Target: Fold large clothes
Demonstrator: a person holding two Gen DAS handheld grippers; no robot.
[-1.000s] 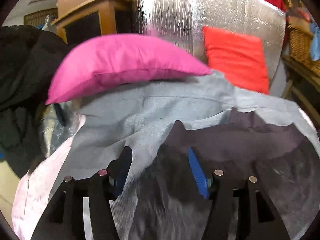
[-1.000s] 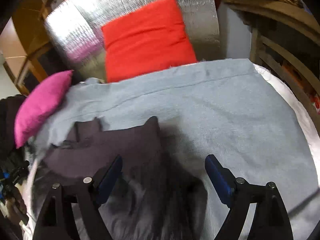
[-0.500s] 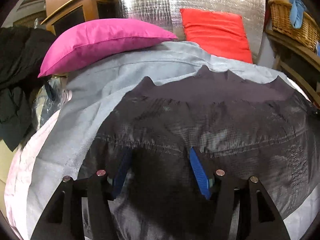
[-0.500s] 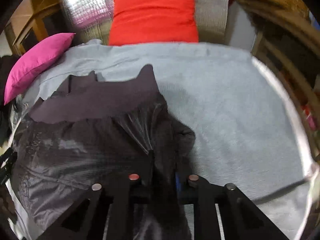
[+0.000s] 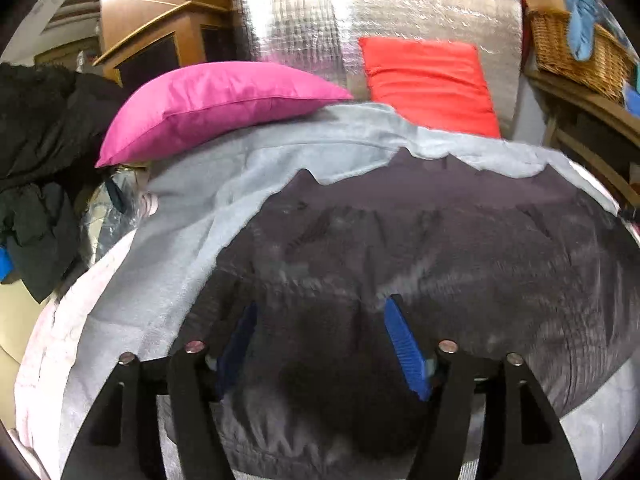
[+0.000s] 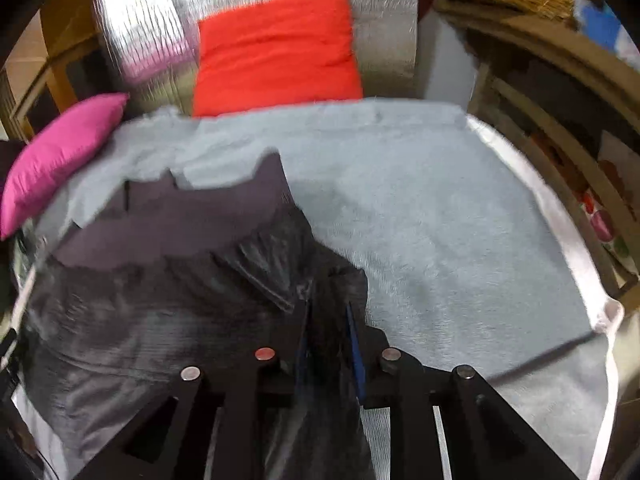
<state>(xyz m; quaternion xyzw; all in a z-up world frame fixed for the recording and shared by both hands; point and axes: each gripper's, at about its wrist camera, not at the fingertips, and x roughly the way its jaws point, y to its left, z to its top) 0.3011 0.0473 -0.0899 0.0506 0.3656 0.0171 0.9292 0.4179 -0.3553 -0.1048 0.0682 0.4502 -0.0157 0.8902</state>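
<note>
A large dark grey garment with a plain band along its far edge lies spread on a pale grey blanket. It also shows in the right wrist view. My left gripper is open, its blue pads wide apart with the garment's near edge between them. My right gripper is shut on a bunched fold of the garment's right edge. The fabric hides the pad tips.
A magenta pillow and a red pillow lean at the back against a silver foil panel. Black clothes pile at the left. A wicker basket and a wooden shelf stand at the right.
My right gripper closed on the garment's right edge and pulled back. The garment came toward me and spread over the blanket. My left gripper stayed open over its near edge.
</note>
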